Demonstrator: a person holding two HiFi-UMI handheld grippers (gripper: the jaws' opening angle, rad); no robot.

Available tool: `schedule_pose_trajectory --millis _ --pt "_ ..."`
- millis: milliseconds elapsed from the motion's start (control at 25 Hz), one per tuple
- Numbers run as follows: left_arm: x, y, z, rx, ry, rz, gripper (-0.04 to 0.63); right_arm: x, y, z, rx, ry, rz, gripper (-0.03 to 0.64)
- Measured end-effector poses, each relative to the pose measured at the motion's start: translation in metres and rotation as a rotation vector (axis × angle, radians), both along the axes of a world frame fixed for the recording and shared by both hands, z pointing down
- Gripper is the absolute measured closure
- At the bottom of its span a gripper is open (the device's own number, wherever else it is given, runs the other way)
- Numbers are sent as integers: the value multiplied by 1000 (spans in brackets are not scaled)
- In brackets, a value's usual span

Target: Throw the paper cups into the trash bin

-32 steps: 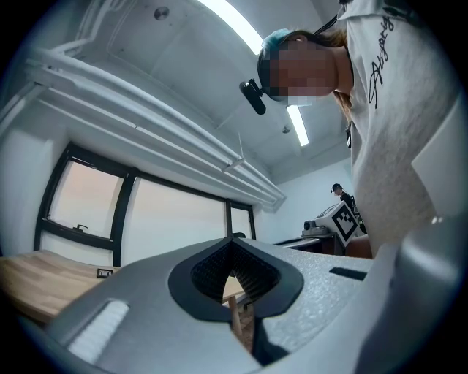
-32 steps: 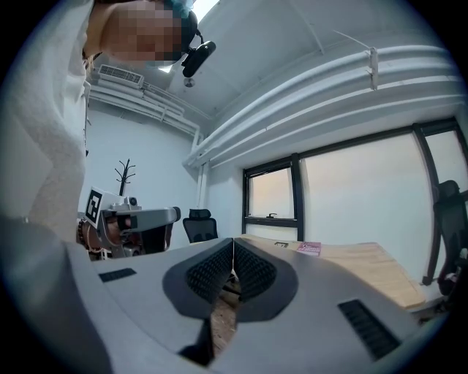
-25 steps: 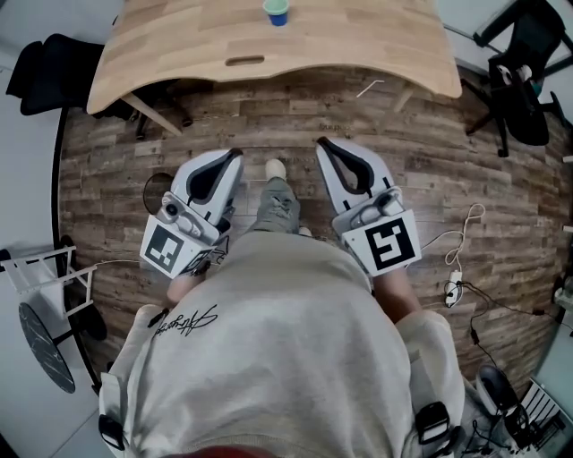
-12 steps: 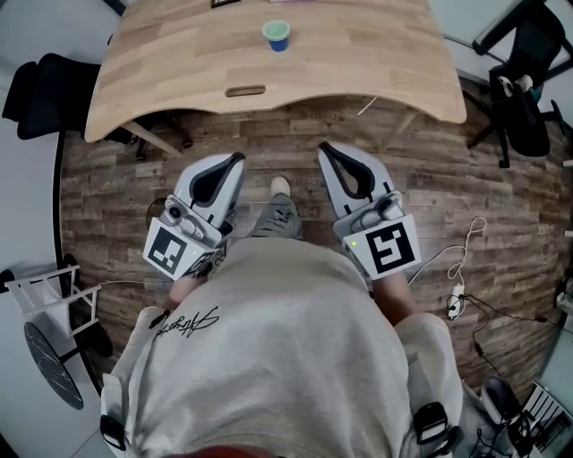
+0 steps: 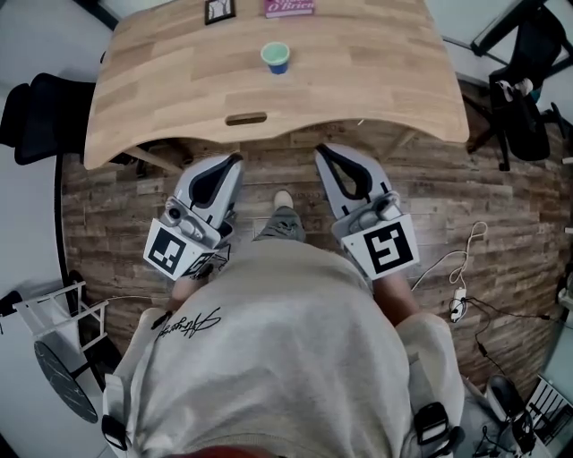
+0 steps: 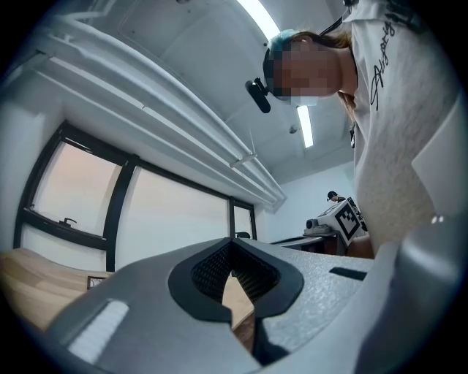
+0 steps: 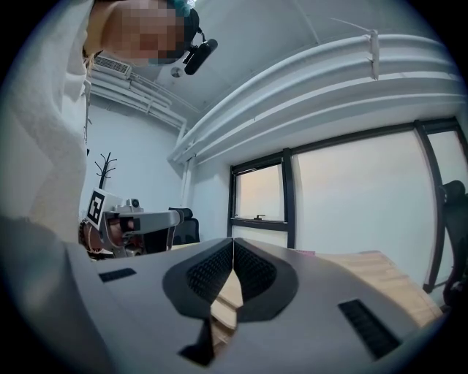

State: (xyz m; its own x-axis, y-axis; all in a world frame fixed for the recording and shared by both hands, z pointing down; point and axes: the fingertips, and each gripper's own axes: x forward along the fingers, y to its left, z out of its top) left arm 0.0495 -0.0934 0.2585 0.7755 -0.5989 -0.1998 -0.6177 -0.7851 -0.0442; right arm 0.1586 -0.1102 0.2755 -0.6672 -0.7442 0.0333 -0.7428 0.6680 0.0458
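Left gripper [image 5: 235, 158], right gripper [image 5: 320, 148] nearer table [image 5: 161, 85]; cup [image 5: 276, 57] seemingly well beyond fingers [image 5: 226, 185].

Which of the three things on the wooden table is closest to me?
The paper cup, blue with a green rim, standing alone mid-table. The black-framed card and the pink card lie farther off, at the far edge of the table.

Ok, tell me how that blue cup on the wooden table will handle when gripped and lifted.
The paper cup is small, so probably very light. Its open-topped wall would likely buckle under a hard squeeze. It stands upright on the table, so a sideways nudge could tip it and set it rolling.
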Motion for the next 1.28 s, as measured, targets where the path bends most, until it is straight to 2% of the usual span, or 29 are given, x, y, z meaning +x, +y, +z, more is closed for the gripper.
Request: schedule_pose_trajectory --millis 320,880,1280 --pt "-7 -57 -8 4 -7 32 592 -6 -53 -6 -3 -10 39 606" --pt "-39 -142 -9 -2 -12 46 592 -43 -143 -5 -1 -21 26 606" --pt "-45 -181 -3 -16 -15 55 592 -53 -179 -1 -27 -25 28 606"
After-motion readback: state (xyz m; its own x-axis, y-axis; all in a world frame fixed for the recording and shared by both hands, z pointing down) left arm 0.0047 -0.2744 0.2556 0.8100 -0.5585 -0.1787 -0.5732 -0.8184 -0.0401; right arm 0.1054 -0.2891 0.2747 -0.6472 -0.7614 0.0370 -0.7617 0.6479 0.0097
